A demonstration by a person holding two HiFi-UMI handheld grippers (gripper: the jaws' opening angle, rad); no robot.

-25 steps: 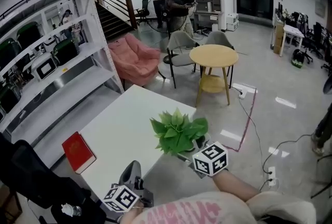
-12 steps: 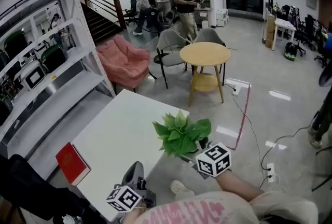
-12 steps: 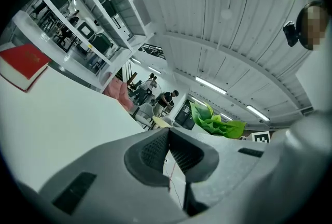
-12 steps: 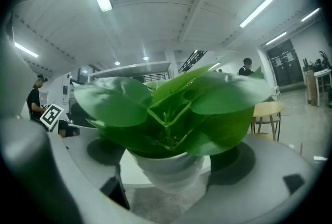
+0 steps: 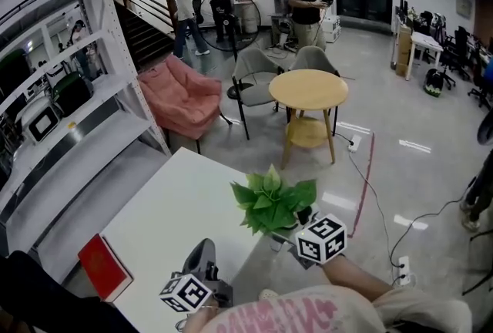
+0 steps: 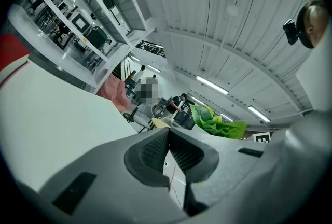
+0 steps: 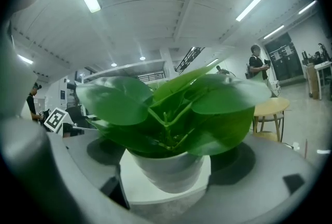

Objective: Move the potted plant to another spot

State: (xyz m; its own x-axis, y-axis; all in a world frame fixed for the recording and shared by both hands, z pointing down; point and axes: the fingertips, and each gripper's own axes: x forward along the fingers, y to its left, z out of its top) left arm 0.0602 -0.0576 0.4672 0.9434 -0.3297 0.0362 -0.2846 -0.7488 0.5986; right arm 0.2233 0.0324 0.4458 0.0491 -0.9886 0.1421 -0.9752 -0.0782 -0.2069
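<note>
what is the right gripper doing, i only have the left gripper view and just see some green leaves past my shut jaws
observer: The right gripper is shut on the potted plant, with one jaw on each side of its white pot.
operator: is it over the table or off it
observer: The head view shows the leaves at the right-hand edge of the white table. I can't tell whether the pot rests on it.
operator: and where am i next to it
observer: In the head view the left gripper sits to the left of the plant and nearer the person, at the table's near edge.
</note>
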